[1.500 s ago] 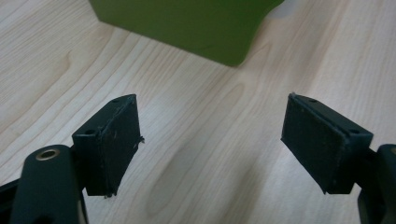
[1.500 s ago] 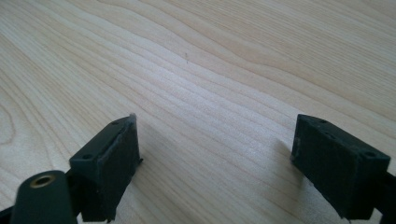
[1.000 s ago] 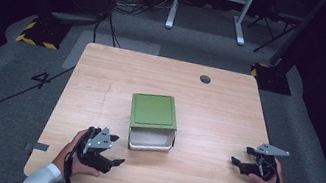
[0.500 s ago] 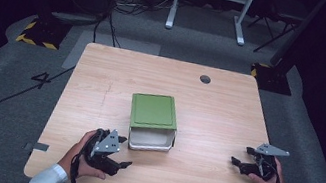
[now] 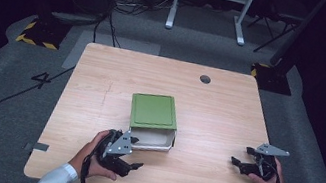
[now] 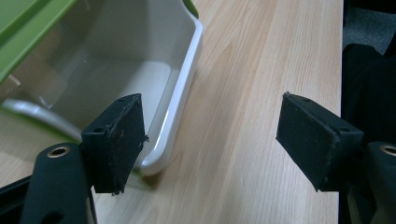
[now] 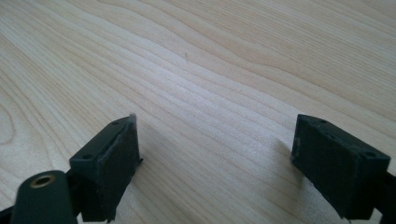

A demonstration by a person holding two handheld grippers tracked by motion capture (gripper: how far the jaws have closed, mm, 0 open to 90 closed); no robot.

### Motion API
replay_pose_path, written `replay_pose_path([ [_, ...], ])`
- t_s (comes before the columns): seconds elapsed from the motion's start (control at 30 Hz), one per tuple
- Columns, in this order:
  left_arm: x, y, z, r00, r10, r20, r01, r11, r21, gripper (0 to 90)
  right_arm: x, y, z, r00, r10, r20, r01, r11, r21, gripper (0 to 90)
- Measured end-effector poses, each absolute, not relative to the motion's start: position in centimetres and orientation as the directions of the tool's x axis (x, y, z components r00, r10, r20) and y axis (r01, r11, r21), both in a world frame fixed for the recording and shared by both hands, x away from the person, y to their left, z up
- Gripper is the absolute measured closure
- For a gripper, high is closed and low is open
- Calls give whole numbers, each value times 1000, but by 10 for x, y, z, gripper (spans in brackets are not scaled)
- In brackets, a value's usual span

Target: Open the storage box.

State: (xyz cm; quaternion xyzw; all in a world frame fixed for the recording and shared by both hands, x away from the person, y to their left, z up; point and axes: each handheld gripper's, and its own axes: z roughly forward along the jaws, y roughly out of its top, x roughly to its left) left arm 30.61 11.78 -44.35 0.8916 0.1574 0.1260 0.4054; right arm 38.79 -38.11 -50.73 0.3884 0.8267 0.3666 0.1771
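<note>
On your table point(image 5: 101, 85) the box point(image 5: 152, 138) sits near the middle, a little toward your near edge, with its lid point(image 5: 153, 111) resting on top. Your left gripper point(image 5: 130, 166) is just beside the box's near left corner; your right gripper point(image 5: 238, 164) lies well apart, by the near right corner.

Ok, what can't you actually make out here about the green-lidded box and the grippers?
- High view: the inside of the white plastic box with the flat green lid is hidden; the lid covers it.
- Left gripper view: the box's far end is cut off by the top and left edges, and the green lid hides that end of the interior.
- High view: the left hand-held gripper and right hand-held gripper are too small and dark to judge their openings.
</note>
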Motion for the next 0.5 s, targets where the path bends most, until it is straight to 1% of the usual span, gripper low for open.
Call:
replay_pose_path([
  [0.23,314,102,-448,918,383,106,180,-638,749,242,388,-381,-507,-635,772,-8,513,429,744,152],
  [0.4,318,98,-450,919,375,123,166,-650,741,294,388,-381,-507,-635,772,-8,512,429,744,152],
  [0.5,319,96,-450,923,368,114,168,-651,740,314,388,-381,-507,-635,772,-8,512,429,744,152],
])
